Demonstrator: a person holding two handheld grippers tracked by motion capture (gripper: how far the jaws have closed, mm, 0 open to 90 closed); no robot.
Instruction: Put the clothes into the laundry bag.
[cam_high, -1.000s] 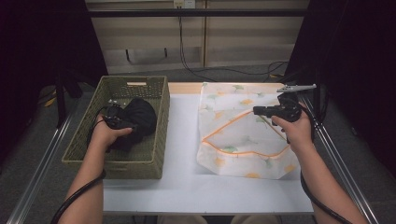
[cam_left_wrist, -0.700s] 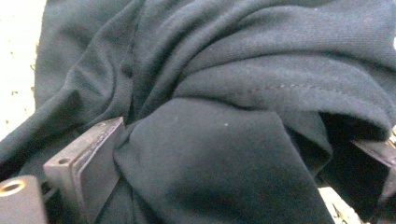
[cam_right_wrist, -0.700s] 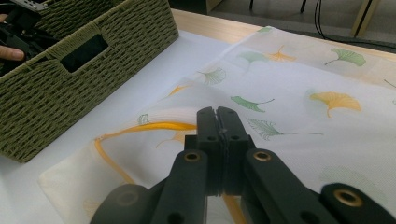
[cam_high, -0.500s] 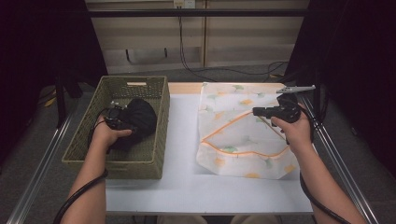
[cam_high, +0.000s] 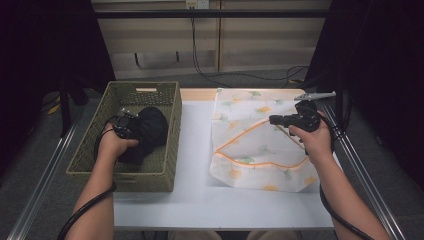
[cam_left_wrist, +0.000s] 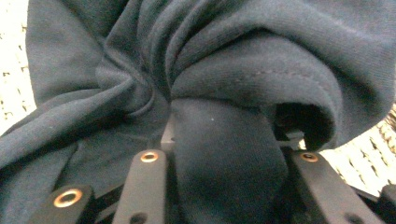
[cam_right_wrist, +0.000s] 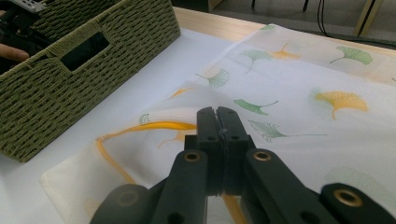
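Left gripper (cam_high: 131, 126): its jaws have just been closing and are now pinching a thick fold of the dark garment (cam_high: 147, 131), which is bunched between the pads in the left gripper view (cam_left_wrist: 224, 158); a second ago the same jaws were standing wide over the heap. Judgement: the grasp is being secured, so lifting the garment out looks like the step coming up. The garment is still lying inside the woven basket (cam_high: 145, 172) at the table's left, piled toward its middle. The fabric is reading as soft, matte knit jersey with a stitched hem, slumping into heavy rolls; it will probably be trailing and sagging when raised. Right gripper (cam_high: 274, 119): jaws are fully shut, and the orange trim runs right under the tips, so they are presumably pinching the rim of the mesh bag (cam_high: 260, 150), propping its mouth up. The bag is lying flat on the white table (cam_high: 200, 200), thin, translucent, printed with green and yellow ginkgo leaves, edged in orange (cam_right_wrist: 140, 128). The basket is stiff olive wicker with cut-out handles.
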